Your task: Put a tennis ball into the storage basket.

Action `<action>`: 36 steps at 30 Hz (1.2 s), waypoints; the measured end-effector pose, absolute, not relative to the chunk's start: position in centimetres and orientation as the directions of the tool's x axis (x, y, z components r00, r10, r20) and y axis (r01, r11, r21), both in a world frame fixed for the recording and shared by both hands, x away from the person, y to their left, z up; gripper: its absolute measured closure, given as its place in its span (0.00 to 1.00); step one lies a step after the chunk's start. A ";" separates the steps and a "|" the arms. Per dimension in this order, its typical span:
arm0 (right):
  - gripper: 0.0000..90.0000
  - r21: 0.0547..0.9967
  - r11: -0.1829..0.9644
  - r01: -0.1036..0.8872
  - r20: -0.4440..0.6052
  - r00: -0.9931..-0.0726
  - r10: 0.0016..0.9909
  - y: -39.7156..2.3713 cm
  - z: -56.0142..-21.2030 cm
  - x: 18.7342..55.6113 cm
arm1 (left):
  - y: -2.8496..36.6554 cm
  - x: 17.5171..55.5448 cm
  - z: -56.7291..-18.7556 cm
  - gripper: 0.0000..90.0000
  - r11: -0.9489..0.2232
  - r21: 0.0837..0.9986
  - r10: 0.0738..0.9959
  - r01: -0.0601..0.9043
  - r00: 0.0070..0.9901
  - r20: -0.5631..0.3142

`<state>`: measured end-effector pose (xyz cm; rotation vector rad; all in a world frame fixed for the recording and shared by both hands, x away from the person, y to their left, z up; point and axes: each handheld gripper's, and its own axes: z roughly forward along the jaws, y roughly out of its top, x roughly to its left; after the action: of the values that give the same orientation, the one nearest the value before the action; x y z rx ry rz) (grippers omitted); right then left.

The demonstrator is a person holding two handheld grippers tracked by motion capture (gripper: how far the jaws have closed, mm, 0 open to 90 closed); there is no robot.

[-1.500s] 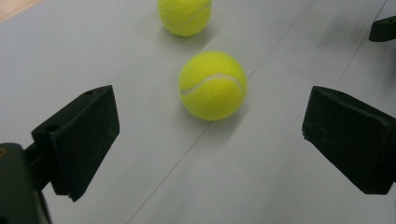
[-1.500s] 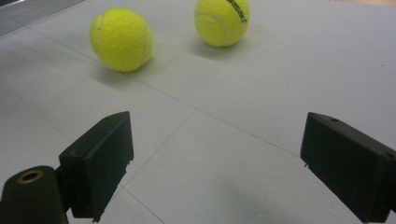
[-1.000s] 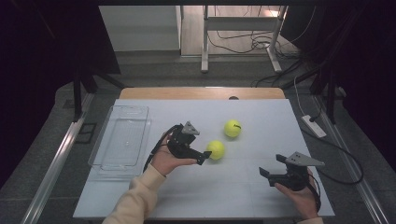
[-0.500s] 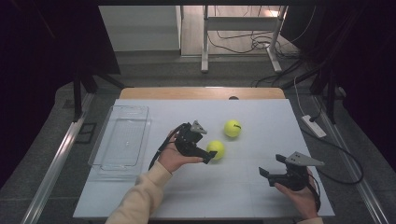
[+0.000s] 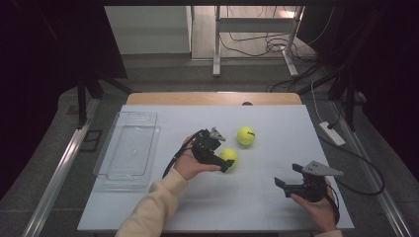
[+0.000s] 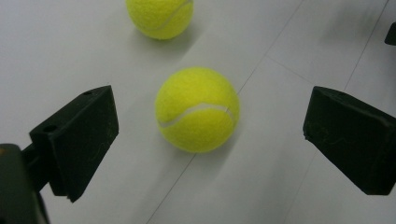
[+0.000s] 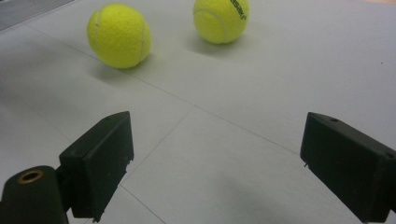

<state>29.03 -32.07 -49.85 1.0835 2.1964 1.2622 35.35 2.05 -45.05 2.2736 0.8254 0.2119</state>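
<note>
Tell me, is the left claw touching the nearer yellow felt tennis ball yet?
Apart. The left gripper view shows the left claw open, with bare table on both sides between its jaws and the nearer yellow felt tennis ball.

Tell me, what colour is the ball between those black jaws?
Bright yellow-green, with a curved white seam; the near tennis ball shows best in the left gripper view.
</note>
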 end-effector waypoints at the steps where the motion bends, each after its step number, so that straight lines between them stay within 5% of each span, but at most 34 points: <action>1: 0.11 0.850 0.301 0.432 0.043 -0.627 0.778 -32.1 -49.9 29.0 | 2.0 35.5 -45.1 0.05 -0.555 0.662 0.616 0.503 0.784 -0.078; 36: 0.11 0.848 0.300 0.436 0.046 -0.626 0.779 -32.1 -50.0 29.1 | 0.0 38.2 -47.5 0.03 -0.560 0.608 0.627 0.563 0.767 -0.133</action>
<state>29.05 -32.14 -49.97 1.0891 2.1991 1.2545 38.20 0.04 -47.53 2.3106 0.8845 0.1294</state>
